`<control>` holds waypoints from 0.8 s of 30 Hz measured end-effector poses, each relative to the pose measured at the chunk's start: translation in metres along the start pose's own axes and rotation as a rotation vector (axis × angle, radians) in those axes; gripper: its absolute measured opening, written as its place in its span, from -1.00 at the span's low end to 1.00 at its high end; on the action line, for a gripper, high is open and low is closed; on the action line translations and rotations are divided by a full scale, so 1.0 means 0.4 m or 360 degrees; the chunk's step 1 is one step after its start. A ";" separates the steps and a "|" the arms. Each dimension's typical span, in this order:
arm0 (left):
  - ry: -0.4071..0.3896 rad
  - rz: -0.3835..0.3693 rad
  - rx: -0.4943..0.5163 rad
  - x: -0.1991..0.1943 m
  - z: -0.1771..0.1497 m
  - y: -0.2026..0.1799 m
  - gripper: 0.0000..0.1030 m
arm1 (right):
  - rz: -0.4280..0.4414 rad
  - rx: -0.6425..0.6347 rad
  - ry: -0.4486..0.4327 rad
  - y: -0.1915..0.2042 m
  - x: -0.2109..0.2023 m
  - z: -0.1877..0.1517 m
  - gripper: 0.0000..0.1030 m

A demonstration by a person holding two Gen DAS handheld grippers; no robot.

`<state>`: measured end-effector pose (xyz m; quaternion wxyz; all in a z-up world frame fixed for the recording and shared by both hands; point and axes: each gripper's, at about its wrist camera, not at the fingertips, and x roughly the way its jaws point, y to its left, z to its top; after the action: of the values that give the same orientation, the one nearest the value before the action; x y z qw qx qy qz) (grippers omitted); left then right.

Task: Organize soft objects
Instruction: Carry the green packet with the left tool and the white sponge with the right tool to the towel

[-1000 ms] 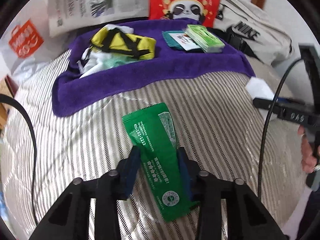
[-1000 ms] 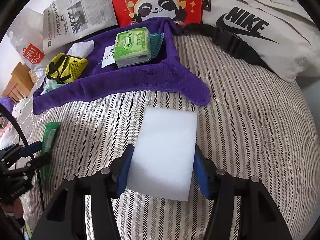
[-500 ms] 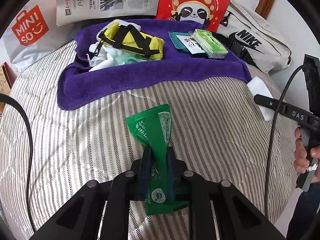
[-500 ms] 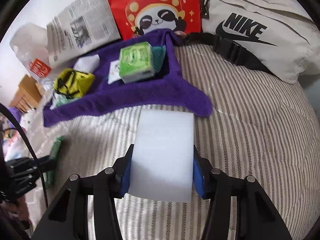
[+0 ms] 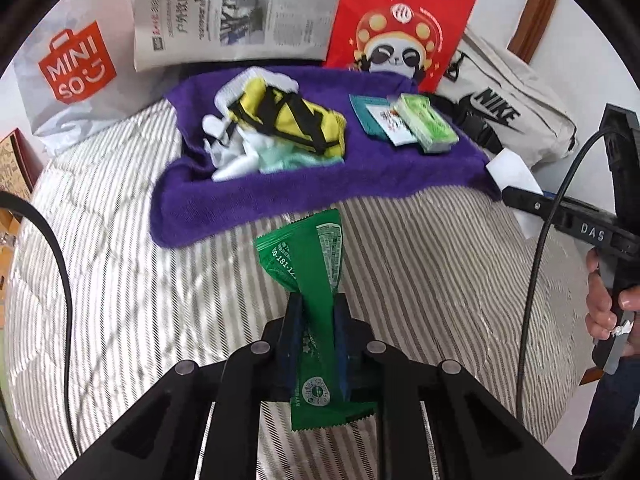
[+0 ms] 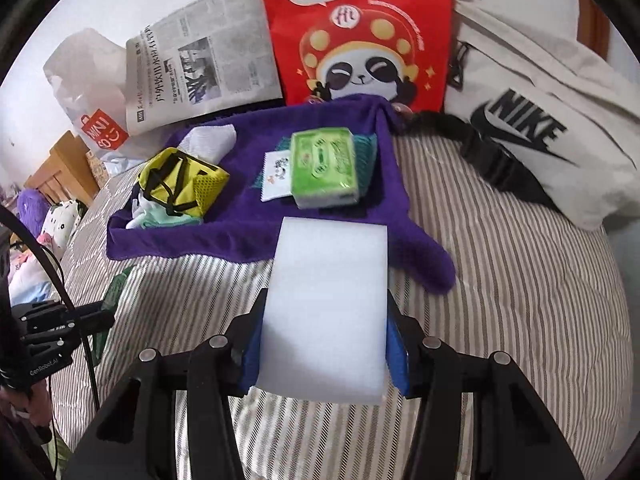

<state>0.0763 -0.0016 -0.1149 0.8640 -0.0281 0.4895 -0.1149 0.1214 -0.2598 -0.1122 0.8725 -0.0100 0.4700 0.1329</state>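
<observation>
The left claw [image 5: 316, 334] pinches a green sachet [image 5: 316, 300], the right claw [image 6: 325, 344] clamps a white sponge [image 6: 326, 304], both just short of the purple towel [image 6: 248, 236]. Carry each clear of its near edge before releasing beside the tissue pack [image 6: 324, 166].

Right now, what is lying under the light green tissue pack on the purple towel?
The tissue pack lies on a teal packet and overlaps a white card, all on the purple towel. Anything else beneath is covered.

Newspaper [image 5: 240, 12], red panda bag [image 5: 400, 24] and white Miniso bag [image 5: 72, 72] behind the striped bedding [image 6: 500, 280].
</observation>
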 end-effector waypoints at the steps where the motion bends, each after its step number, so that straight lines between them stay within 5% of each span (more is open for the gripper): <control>1: -0.0009 -0.0006 0.0006 -0.003 0.006 0.003 -0.72 | -0.0004 -0.0013 -0.0004 0.007 0.000 0.006 -0.02; 24: -0.0191 -0.0012 0.0067 -0.037 0.188 0.032 -0.72 | 0.0033 -0.0108 -0.0055 0.089 0.035 0.137 -0.01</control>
<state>0.1353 0.0095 -0.0654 0.8917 -0.0185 0.4342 -0.1265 0.1649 -0.2145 -0.0893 0.8783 -0.0325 0.4501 0.1581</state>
